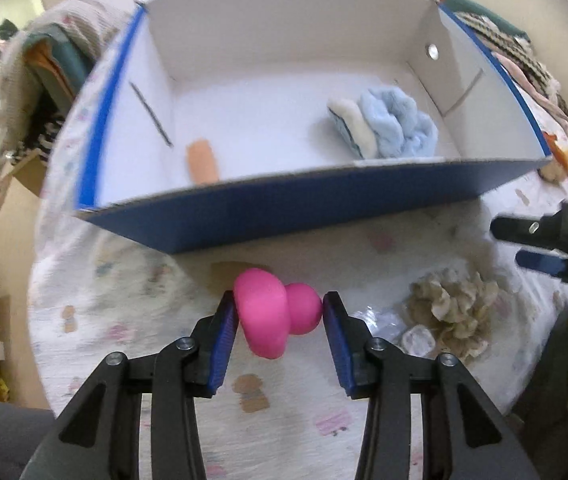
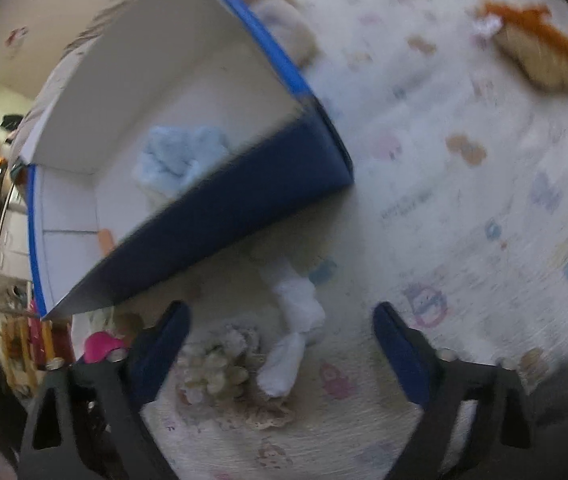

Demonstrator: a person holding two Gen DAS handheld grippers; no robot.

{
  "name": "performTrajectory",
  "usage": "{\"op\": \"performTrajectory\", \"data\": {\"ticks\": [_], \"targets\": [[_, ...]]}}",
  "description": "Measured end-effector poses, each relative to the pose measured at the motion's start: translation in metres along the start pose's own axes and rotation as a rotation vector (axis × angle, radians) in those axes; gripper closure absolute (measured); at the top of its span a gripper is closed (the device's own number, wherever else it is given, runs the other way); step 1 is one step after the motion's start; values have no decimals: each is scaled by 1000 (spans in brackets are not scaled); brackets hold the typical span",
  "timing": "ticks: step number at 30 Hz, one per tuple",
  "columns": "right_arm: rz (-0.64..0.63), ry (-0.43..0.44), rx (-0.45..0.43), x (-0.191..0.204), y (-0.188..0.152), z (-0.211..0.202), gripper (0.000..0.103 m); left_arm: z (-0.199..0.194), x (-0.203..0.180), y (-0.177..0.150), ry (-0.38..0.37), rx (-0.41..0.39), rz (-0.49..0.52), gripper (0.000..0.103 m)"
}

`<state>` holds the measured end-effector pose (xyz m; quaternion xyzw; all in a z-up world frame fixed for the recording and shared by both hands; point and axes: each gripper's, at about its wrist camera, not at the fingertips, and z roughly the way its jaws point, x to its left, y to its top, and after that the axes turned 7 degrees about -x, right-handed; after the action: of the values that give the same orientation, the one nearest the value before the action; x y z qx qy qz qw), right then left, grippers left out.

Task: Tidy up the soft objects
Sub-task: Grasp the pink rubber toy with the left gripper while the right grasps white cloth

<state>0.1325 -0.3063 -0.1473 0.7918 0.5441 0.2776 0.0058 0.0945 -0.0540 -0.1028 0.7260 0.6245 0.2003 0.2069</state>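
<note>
My left gripper (image 1: 280, 309) is shut on a pink soft toy (image 1: 273, 312) and holds it in front of the blue box (image 1: 304, 208), whose inside is white. In the box lie a light blue fluffy cloth (image 1: 398, 122) with a cream piece (image 1: 354, 124) and an orange sponge (image 1: 202, 160). My right gripper (image 2: 281, 330) is open above a white knotted cloth (image 2: 294, 328) on the patterned table cover. A beige frilly cloth (image 2: 215, 368) lies to its left; it also shows in the left wrist view (image 1: 450, 312). The pink toy shows at the lower left of the right wrist view (image 2: 99, 346).
An orange and tan plush (image 2: 540, 52) lies at the far right of the table. A beige soft item (image 2: 288, 28) lies behind the box. Clear crinkled plastic (image 1: 408, 332) lies beside the frilly cloth. The table's left edge drops off toward room clutter.
</note>
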Motion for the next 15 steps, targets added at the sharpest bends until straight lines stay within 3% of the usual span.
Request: {"op": "performTrajectory", "data": {"ticks": [4, 5, 7, 8, 9, 15], "targets": [[-21, -38, 38, 3, -1, 15, 18, -14, 5, 0, 21, -51, -16, 64], [-40, -46, 41, 7, -1, 18, 24, -17, 9, 1, 25, -57, -18, 64], [-81, -66, 47, 13, -2, 24, 43, -20, 13, 2, 38, -63, -22, 64], [-97, -75, 54, 16, -3, 27, 64, -18, 13, 1, 41, -63, -26, 64], [-109, -84, 63, 17, -4, 30, 78, -17, 15, 2, 44, -61, -33, 64], [-175, -62, -16, 32, -10, 10, 80, -26, 29, 2, 62, -63, -68, 64]]}}
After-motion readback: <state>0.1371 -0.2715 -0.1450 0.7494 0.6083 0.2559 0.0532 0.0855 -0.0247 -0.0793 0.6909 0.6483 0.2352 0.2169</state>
